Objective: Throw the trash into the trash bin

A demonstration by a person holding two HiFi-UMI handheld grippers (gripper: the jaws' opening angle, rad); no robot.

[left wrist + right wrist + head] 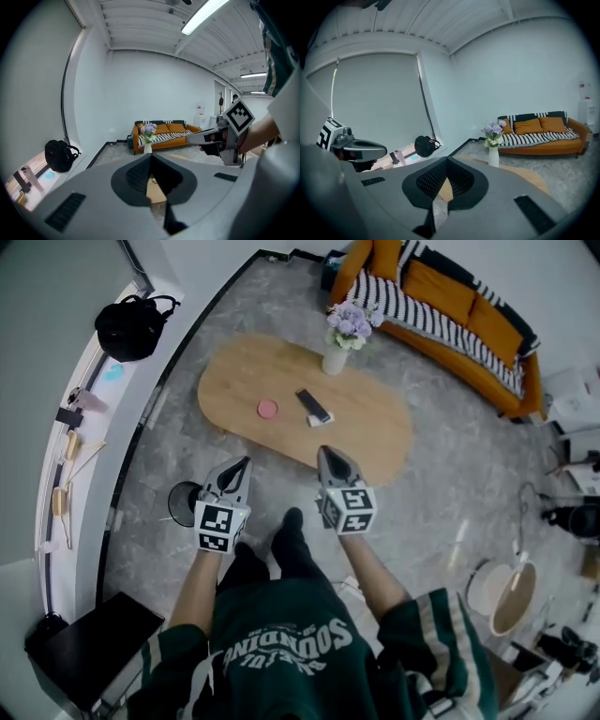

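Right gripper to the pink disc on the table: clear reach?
Probably yes: the right gripper points at the table, nothing stands between it and the pink disc. Its fingers are shut, so they must open first.

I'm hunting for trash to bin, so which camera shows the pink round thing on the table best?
The head view: the pink disc lies in plain sight on the wooden table, left of a dark flat thing. Neither gripper view shows it; only parts of the tabletop appear there.
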